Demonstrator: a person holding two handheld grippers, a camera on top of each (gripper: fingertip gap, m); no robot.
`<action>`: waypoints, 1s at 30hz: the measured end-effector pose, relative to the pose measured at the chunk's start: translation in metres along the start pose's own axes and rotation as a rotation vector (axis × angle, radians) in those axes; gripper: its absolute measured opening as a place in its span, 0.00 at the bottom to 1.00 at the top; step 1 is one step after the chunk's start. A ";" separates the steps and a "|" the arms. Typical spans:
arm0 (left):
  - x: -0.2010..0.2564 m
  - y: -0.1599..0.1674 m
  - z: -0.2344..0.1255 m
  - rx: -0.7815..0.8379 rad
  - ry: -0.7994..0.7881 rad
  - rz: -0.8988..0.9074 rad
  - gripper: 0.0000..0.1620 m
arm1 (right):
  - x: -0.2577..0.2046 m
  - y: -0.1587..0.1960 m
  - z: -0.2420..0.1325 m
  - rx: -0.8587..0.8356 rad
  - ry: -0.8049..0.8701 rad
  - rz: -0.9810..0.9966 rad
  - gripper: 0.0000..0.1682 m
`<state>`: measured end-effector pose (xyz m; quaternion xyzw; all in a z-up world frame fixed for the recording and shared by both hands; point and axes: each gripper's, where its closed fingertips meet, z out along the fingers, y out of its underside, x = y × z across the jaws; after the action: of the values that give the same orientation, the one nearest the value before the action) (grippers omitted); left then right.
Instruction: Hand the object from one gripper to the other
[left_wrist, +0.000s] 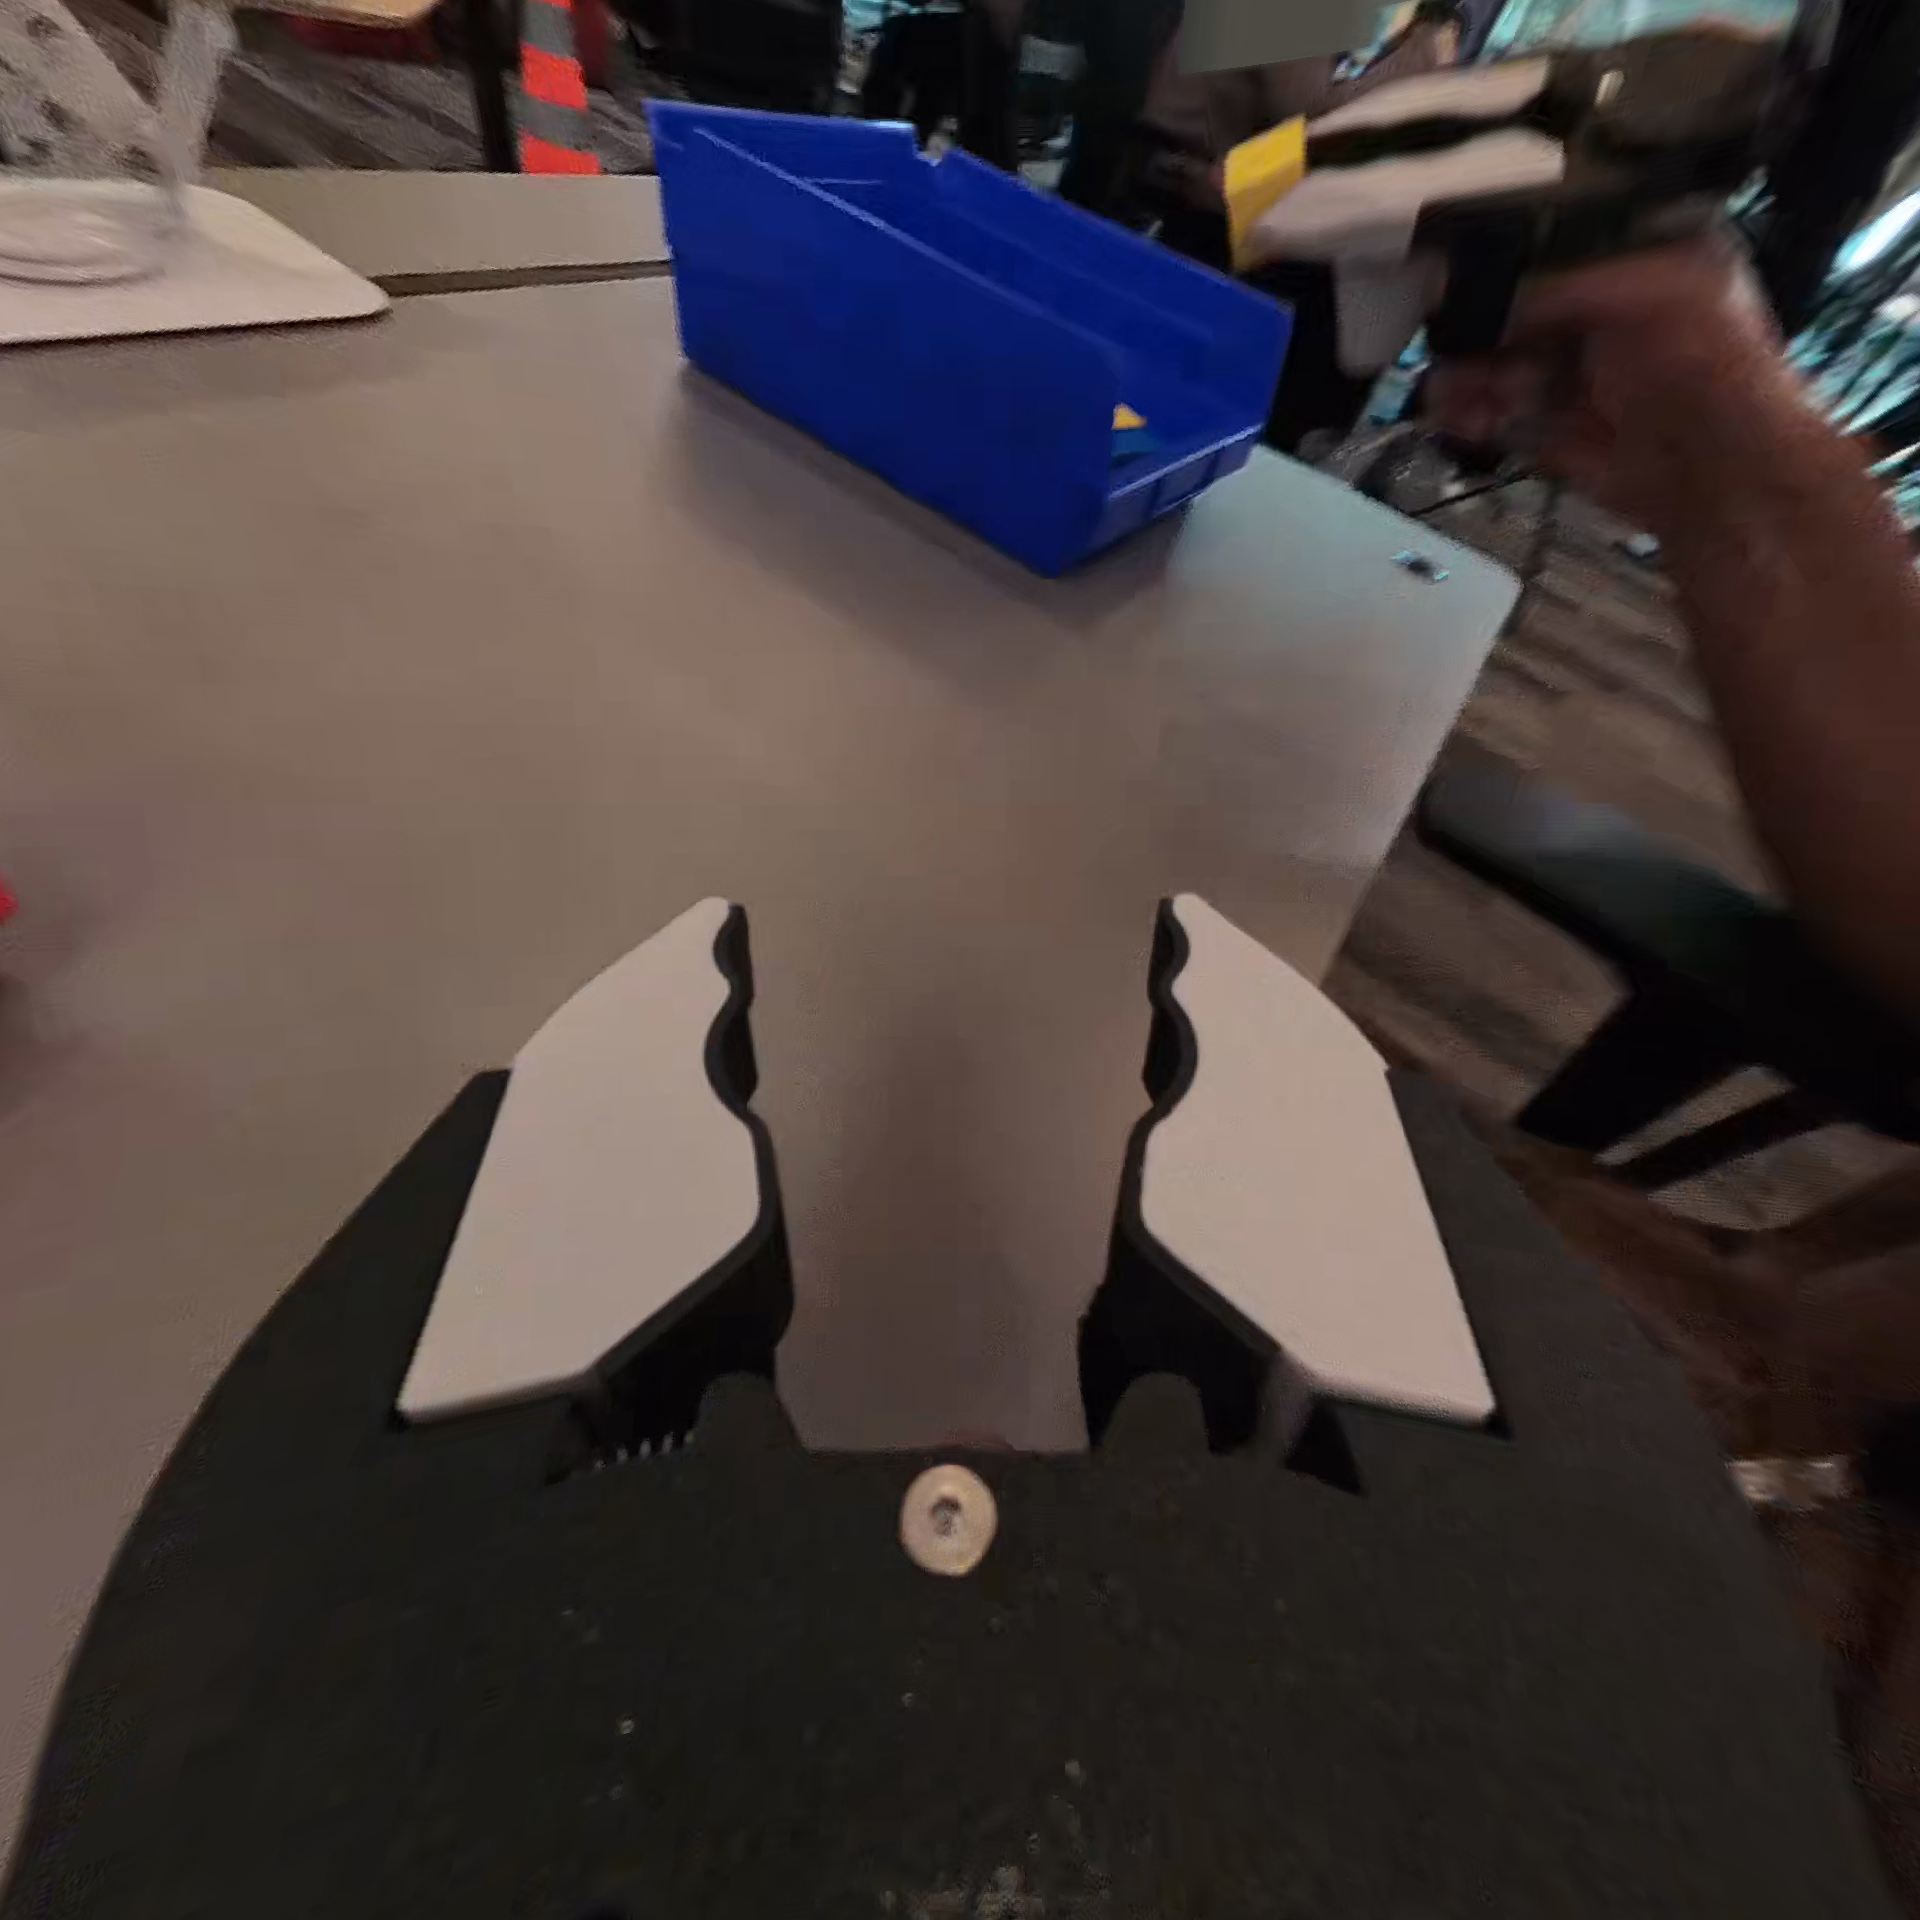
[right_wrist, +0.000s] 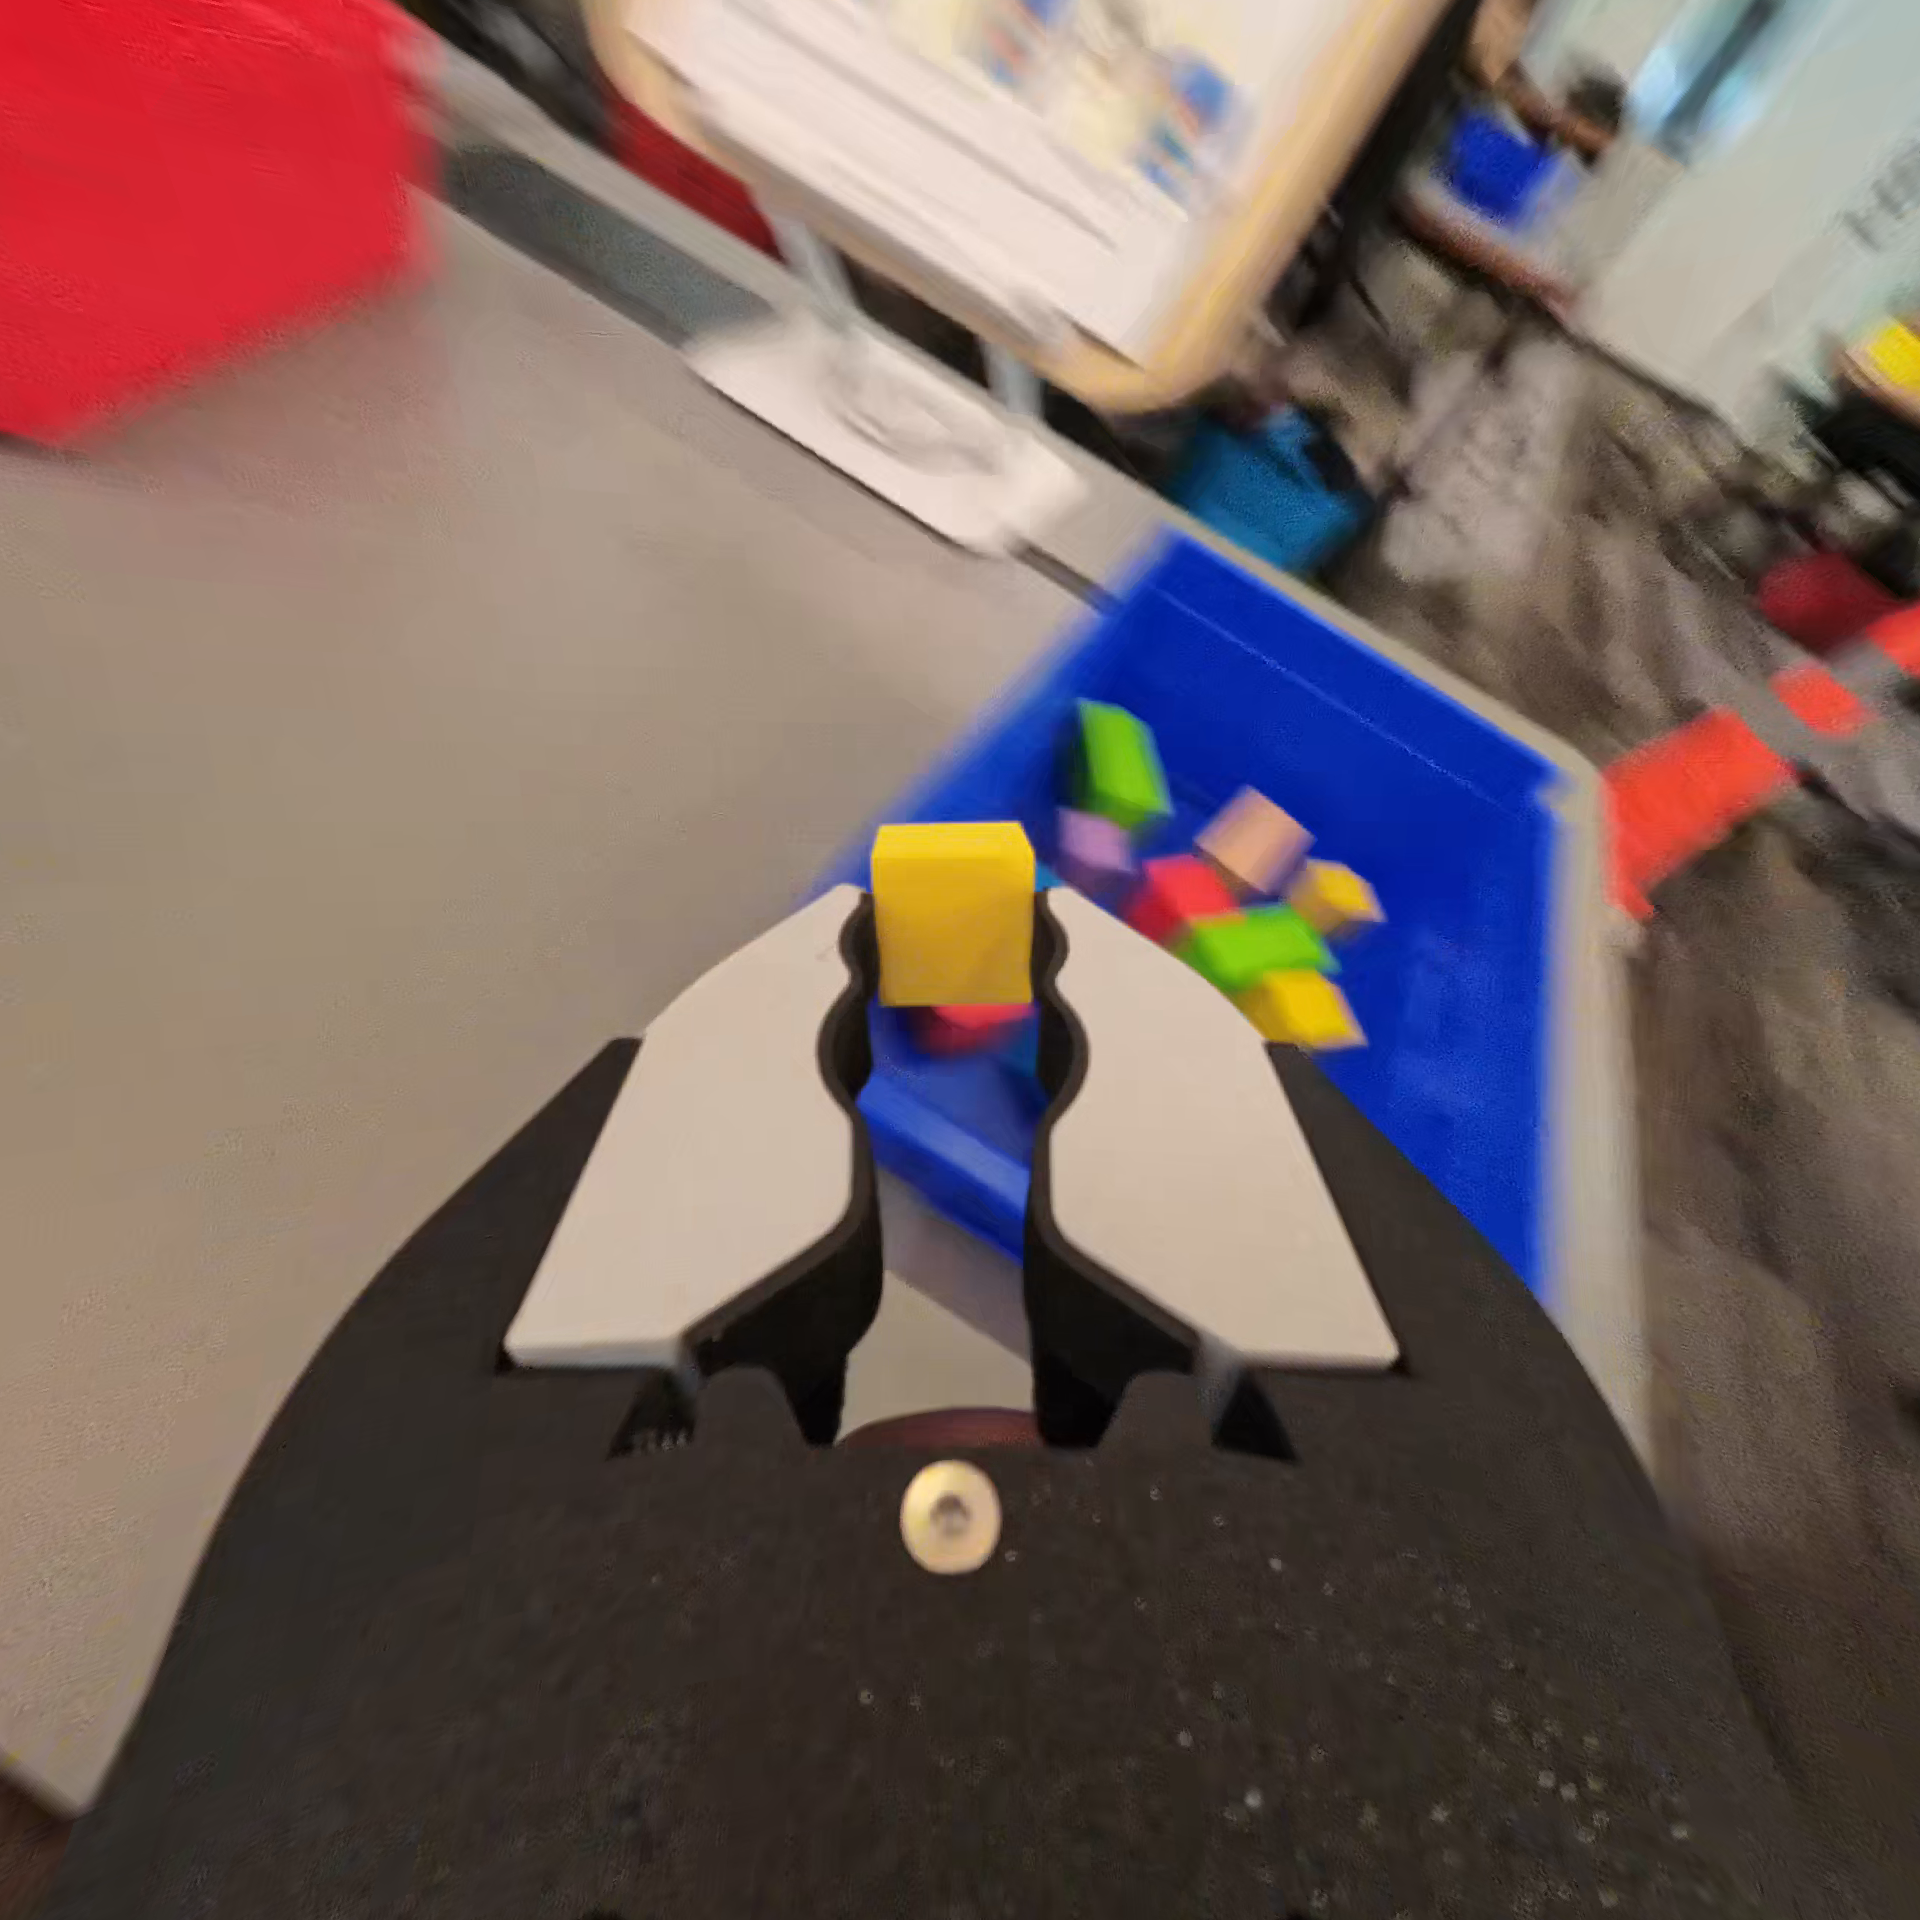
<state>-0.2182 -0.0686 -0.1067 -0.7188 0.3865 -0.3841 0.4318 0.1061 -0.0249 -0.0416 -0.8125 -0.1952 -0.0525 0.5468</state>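
on the left edge of the right wrist view a blurred red mass (right_wrist: 197, 208) sits at the far side of the grey table (right_wrist: 416, 727), well away from the blue bin (right_wrist: 1455, 935). the left gripper (left_wrist: 951, 925) hangs over bare tabletop on the near side of the blue bin (left_wrist: 935, 343), its two grey-faced fingers spread wide with nothing between them. a pale flat board (left_wrist: 208, 270) lies on the table (left_wrist: 520, 675) to the left of the bin, with something clear and blurred standing on it.

the bin rests near the table's right edge. in the right wrist view its inside shows a loose heap of small blocks (right_wrist: 1236, 914): green, purple, red, tan and yellow, all blurred by motion.

the right gripper (right_wrist: 951, 914) is clamped on the yellow block (right_wrist: 951, 914), which sits at the very fingertips, above the near end of the bin and clear of the heap. in the left wrist view the same gripper (left_wrist: 1351, 177) appears blurred, up and to the right of the bin, with the yellow block (left_wrist: 1262, 187) poking out at its tip and a hand (left_wrist: 1621, 395) gripping its handle below.
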 end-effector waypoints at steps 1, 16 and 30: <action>-0.004 0.005 -0.001 -0.011 -0.027 0.027 0.46 | 0.024 0.011 0.006 -0.089 0.005 0.011 0.16; 0.001 0.036 0.017 -0.165 -0.043 0.137 0.47 | 0.004 0.121 0.076 -1.096 -0.677 -0.027 0.17; -0.049 -0.018 -0.084 0.059 -0.397 0.056 0.50 | 0.061 -0.018 -0.043 -0.226 0.017 0.016 0.34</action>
<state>-0.3083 -0.0463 -0.0727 -0.7564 0.3025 -0.2338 0.5308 0.1612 -0.0424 0.0092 -0.8700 -0.1768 -0.0769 0.4538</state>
